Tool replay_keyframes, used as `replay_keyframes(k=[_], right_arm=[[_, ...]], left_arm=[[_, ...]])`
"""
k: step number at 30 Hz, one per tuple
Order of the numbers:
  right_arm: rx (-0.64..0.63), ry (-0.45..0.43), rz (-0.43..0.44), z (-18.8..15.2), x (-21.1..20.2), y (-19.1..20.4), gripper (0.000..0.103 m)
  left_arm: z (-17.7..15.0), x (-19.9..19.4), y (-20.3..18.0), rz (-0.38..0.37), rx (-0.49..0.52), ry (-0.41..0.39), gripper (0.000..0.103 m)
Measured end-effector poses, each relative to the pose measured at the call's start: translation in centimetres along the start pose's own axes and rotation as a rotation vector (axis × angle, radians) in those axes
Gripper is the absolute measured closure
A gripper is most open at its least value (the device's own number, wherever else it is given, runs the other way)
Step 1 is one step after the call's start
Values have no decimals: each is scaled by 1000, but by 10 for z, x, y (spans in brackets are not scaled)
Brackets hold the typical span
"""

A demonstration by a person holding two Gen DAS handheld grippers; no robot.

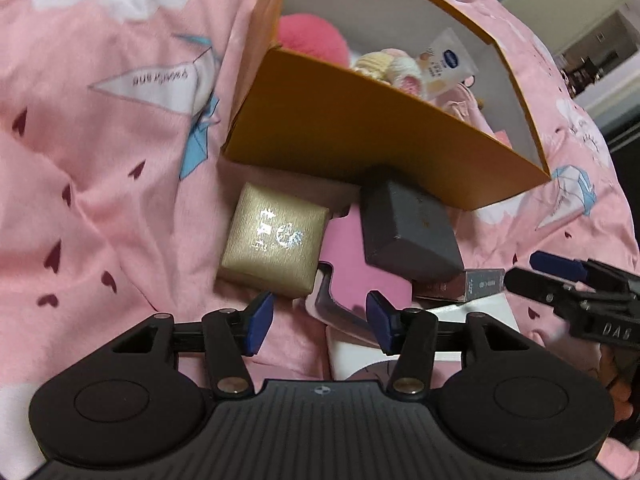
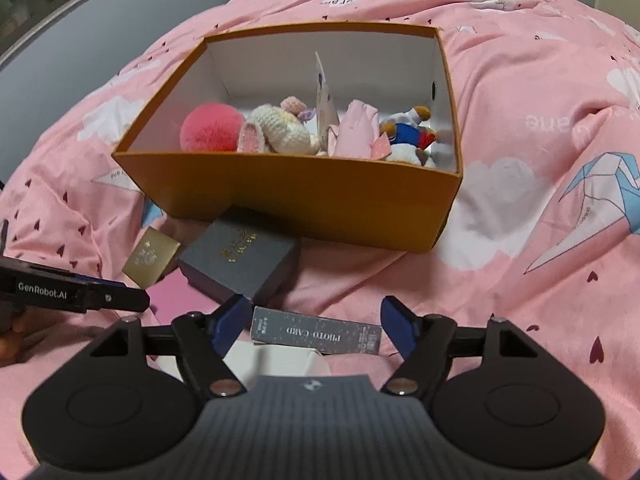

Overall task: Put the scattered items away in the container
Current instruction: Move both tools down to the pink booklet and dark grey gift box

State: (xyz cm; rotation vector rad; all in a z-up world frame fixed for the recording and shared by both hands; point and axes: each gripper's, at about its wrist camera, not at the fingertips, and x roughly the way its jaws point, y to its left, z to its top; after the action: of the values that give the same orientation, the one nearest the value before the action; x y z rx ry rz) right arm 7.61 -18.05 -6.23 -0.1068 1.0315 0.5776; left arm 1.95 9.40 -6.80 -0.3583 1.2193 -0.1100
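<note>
Both grippers hang over the clutter, jaws apart and gripping nothing: left gripper [image 1: 320, 316] above the pink card [image 1: 348, 252], right gripper [image 2: 316, 326] straddling the photo-card box [image 2: 316, 330] without touching it. Biggest first: pink quilt [image 2: 520, 140], then the orange box [image 2: 304, 196] sitting on it, holding a pompom [image 2: 210, 128], a crochet bunny [image 2: 280, 130] and a small doll [image 2: 408, 136]. Just in front of it lie the grey case [image 2: 240, 260] and the gold case [image 1: 272, 240], side by side.
</note>
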Motion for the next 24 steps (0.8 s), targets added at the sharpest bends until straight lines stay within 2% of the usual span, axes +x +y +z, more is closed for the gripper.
replay_keyframes(k=[12, 15, 17, 20, 24], right_arm=[[-36, 63, -2, -1, 22, 5, 25], [-51, 70, 1, 0, 25, 8, 24], [-62, 72, 4, 0, 26, 10, 24], [-77, 74, 9, 1, 28, 14, 24], [-97, 76, 6, 1, 29, 18, 24]], left_arm=[[5, 27, -1, -63, -37, 61, 37], [4, 25, -6, -60, -20, 51, 46], [4, 21, -8, -45, -12, 31, 57], [4, 11, -11, -52, -3, -5, 67], [7, 6, -23, -81, 27, -38, 70]])
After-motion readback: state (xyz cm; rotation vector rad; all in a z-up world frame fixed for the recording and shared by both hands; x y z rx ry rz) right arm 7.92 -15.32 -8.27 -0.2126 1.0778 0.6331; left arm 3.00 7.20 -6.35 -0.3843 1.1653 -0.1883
